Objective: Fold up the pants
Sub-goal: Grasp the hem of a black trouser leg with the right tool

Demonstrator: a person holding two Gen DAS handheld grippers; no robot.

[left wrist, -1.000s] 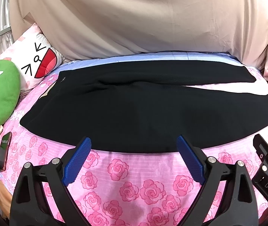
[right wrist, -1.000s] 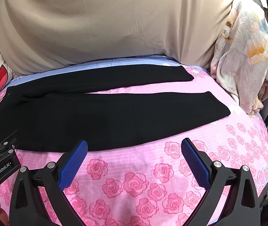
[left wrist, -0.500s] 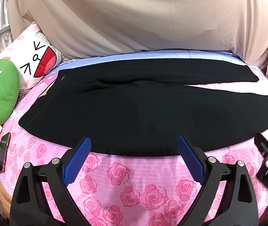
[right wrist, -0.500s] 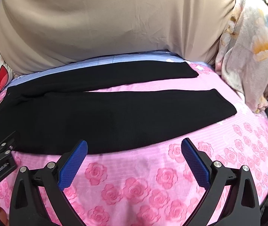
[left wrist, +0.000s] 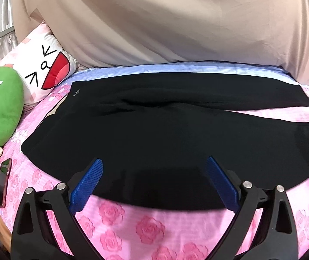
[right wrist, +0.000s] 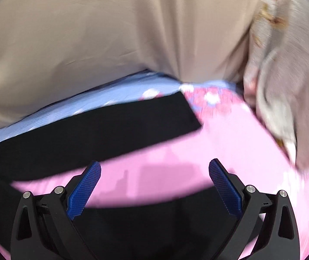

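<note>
A pair of black fabric pants (left wrist: 165, 134) lies flat across the bed, on a pink rose-print bedsheet (left wrist: 150, 229), waistband toward the left pillows and both legs stretched rightward and slightly spread, a layout that leaves each long edge easy to reach for a lengthwise fold. The left gripper (left wrist: 153, 182) hovers over the near edge of the seat area, jaws wide and empty, seemingly lining up to pinch that hem. The right gripper (right wrist: 154, 186), jaws equally wide and holding nothing, sits above the near leg with the pink gap between the legs ahead; its view is blurred. A white cartoon-face pillow (left wrist: 46, 73) and green plush cushion (left wrist: 0, 106) rest at the left, beside the waistband.
</note>
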